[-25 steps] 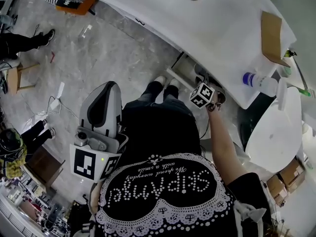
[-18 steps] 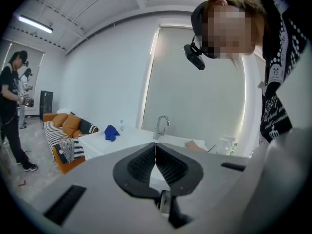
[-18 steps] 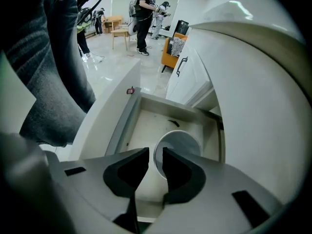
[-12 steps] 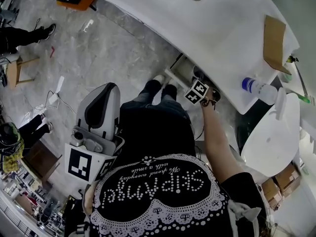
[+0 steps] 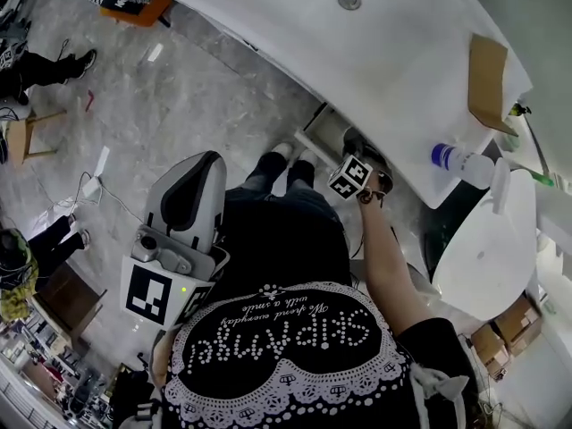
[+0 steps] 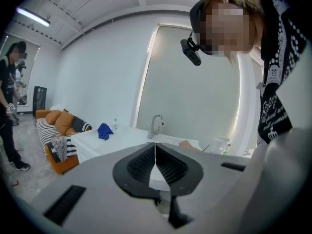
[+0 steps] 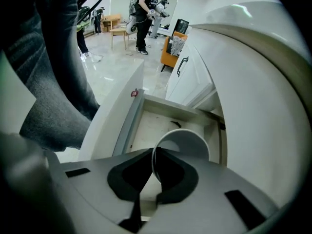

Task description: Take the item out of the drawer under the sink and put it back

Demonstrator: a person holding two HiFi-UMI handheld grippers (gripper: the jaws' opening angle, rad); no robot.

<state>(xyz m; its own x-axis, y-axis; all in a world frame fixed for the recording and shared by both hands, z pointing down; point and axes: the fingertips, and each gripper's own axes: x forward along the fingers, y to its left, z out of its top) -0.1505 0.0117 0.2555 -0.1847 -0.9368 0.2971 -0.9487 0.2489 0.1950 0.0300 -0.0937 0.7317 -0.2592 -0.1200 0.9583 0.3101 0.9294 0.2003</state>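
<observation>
The drawer (image 7: pixel 148 123) under the white sink counter (image 5: pixel 393 52) stands pulled out. A white cup (image 7: pixel 187 141) sits in it. My right gripper (image 7: pixel 154 165) points steeply down into the drawer. Its jaws have just been closing, and the cup's thin rim is now pinched between the pads. In the head view only its marker cube (image 5: pixel 350 177) shows, above the drawer (image 5: pixel 323 129). My left gripper (image 6: pixel 155 149) is held by the person's left side, nearly level, shut with nothing between its fingers. It also shows at the lower left of the head view (image 5: pixel 198 161).
On the counter are a faucet (image 6: pixel 155 126), a blue cloth (image 6: pixel 104 130), a brown card (image 5: pixel 487 70) and a blue-capped bottle (image 5: pixel 458 161). A round white table (image 5: pixel 487 248) stands to the right. An orange sofa (image 6: pixel 58 130) and people (image 5: pixel 45 65) are on the left.
In the head view the right gripper's marker cube has drifted slightly left over the drawer. The left gripper keeps its place.
</observation>
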